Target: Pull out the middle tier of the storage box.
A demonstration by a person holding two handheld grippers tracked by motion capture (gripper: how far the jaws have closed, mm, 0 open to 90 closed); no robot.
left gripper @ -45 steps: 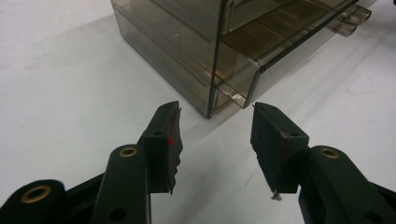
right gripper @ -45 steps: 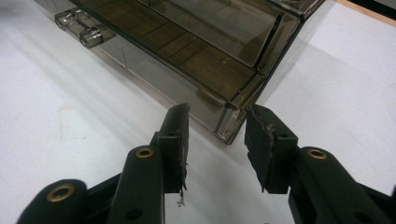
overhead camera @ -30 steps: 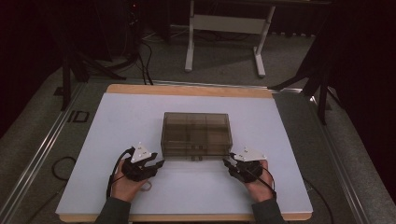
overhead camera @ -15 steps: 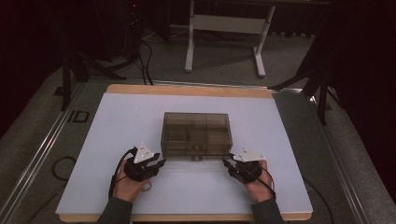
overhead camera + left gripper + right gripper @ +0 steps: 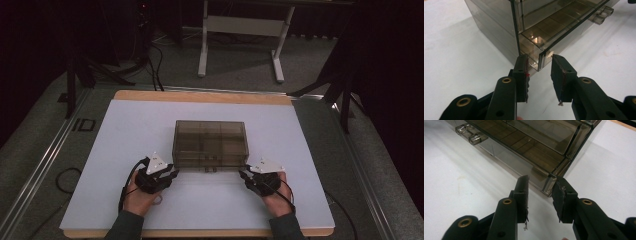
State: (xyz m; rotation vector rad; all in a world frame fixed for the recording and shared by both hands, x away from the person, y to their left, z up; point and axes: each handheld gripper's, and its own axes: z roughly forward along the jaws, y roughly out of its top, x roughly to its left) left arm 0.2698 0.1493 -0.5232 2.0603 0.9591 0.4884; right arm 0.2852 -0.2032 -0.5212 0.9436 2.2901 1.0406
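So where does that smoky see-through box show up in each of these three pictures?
High view: the smoky box sits mid-table on the white table top, between the two grippers.
Left gripper view: its near corner stands between the jaws, the box running up and right.
Right gripper view: its other near corner stands between the jaws, the box running up and left.
Shared landmark: the twin clear latches on its front.

box (image 5: 544,30) far end cut off, contents unclear

One smoked clear plastic box (image 5: 210,143) sits mid-table with two small round latches (image 5: 210,170) on its near edge, two hand-held grippers, left gripper (image 5: 159,174) and right gripper (image 5: 256,176), flank its near corners, and one white stand (image 5: 241,25) stands far behind.
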